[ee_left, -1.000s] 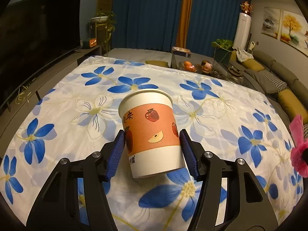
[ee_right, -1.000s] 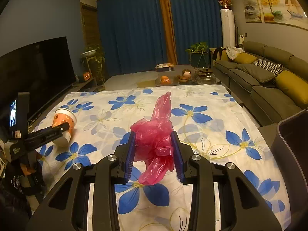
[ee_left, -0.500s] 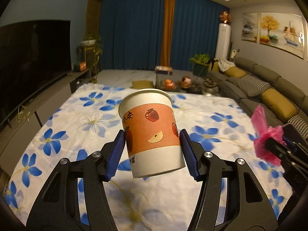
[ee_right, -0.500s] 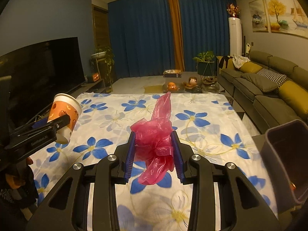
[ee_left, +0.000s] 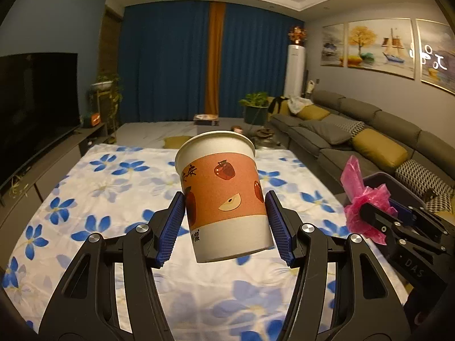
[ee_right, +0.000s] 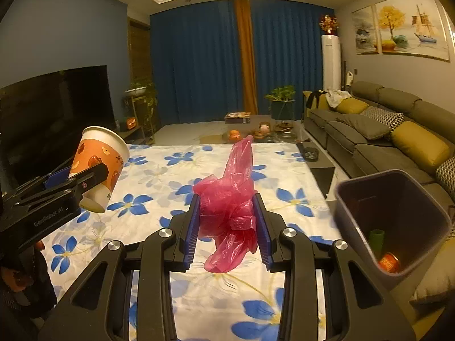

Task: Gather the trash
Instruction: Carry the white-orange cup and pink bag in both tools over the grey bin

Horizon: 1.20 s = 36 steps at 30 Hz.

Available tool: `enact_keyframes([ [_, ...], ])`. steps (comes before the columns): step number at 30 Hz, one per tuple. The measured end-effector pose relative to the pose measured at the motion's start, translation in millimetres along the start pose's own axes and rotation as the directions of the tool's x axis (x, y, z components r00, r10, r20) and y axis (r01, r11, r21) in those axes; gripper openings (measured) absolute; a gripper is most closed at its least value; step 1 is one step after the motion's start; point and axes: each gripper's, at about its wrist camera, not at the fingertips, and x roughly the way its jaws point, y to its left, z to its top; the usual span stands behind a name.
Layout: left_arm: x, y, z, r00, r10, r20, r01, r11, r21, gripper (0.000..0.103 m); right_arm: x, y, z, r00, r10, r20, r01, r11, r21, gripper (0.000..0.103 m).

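Observation:
My left gripper (ee_left: 226, 224) is shut on a paper cup (ee_left: 224, 196) with an orange band and apple pictures, held upright above the flowered cloth. In the right wrist view the same paper cup (ee_right: 99, 167) hangs at the left in the left gripper (ee_right: 85, 183). My right gripper (ee_right: 227, 227) is shut on a crumpled pink plastic bag (ee_right: 230, 201), lifted off the table. The pink bag (ee_left: 364, 199) also shows at the right of the left wrist view, in the right gripper (ee_left: 378, 216). A dark trash bin (ee_right: 355, 213) stands to the right, with a green item and an orange item inside.
The table wears a white cloth with blue flowers (ee_right: 176, 182). A grey sofa with yellow cushions (ee_right: 398, 136) runs along the right. A television (ee_left: 31, 105) stands at the left. A low table with small items (ee_right: 264, 130) lies beyond the cloth's far edge.
Both grippers have risen off the cloth and swung right with their loads. The trash bin has come fully into the right wrist view.

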Motion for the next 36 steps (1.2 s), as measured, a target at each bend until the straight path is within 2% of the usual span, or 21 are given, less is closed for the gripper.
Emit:
enact_keyframes([
  [15,1,-66,-2,0.995,-0.101,-0.001,0.100,0.992,0.077,0.057,-23,-44,-8,0.996,-0.090,0.017,0.089,0.995,0.043,0.037],
  [21,9,-96,0,0.988,-0.156,0.000,0.156,0.983,0.097,0.057,-28,-76,-7,0.987,-0.159,0.028,0.157,0.984,0.080,0.037],
  [27,19,-137,4,0.970,-0.242,0.005,0.239,0.963,0.124,0.057,-31,-122,-8,0.966,-0.257,0.022,0.251,0.958,0.141,0.037],
  [36,51,-194,4,0.934,-0.356,-0.025,0.356,0.924,0.137,0.057,-31,-177,-9,0.938,-0.345,0.017,0.334,0.919,0.211,0.037],
])
